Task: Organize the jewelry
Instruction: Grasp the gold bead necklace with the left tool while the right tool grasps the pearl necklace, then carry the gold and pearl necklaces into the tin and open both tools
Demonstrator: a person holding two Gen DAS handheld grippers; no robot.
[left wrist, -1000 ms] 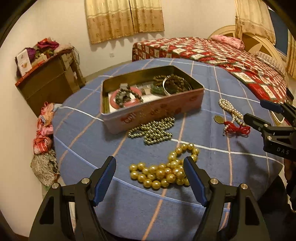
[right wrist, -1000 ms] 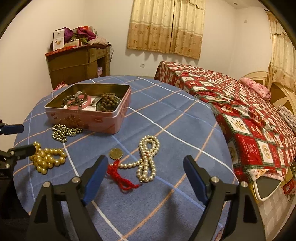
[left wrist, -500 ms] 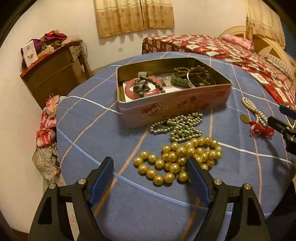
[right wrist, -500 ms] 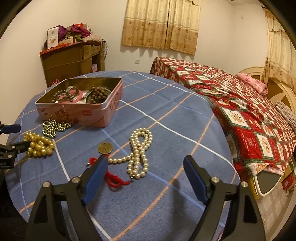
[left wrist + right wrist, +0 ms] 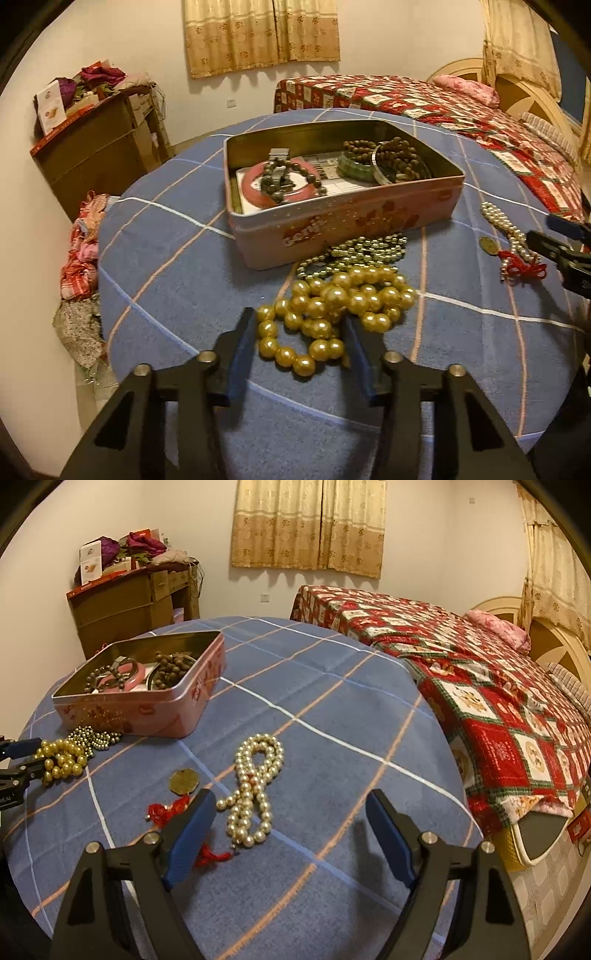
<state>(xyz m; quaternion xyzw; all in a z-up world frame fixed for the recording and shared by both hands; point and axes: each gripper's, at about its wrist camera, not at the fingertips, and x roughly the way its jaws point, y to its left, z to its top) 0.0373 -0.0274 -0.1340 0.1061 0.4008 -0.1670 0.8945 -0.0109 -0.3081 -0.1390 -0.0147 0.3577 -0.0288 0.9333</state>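
A gold bead necklace [image 5: 332,314] lies heaped on the blue checked table [image 5: 184,266], in front of a pink tin [image 5: 343,229] that holds bracelets and brown beads. My left gripper [image 5: 301,347] is partly closed, its pads on either side of the near loop of gold beads, not clamped. A small green-gold bead strand [image 5: 354,253] lies between heap and tin. A white pearl necklace [image 5: 255,786] with a red tassel [image 5: 166,808] and a brass coin [image 5: 183,781] lies by my right gripper [image 5: 291,830], which is open, its left finger over the tassel.
A bed with a red patchwork cover [image 5: 480,686] stands right of the table. A brown cabinet [image 5: 96,155] with clutter stands at the far left. Cloth bundles [image 5: 81,254] lie on the floor by the table's left edge.
My left gripper has moved forward to the gold beads and its fingers have narrowed around their near loop. My right gripper has moved closer to the pearl necklace and tassel.
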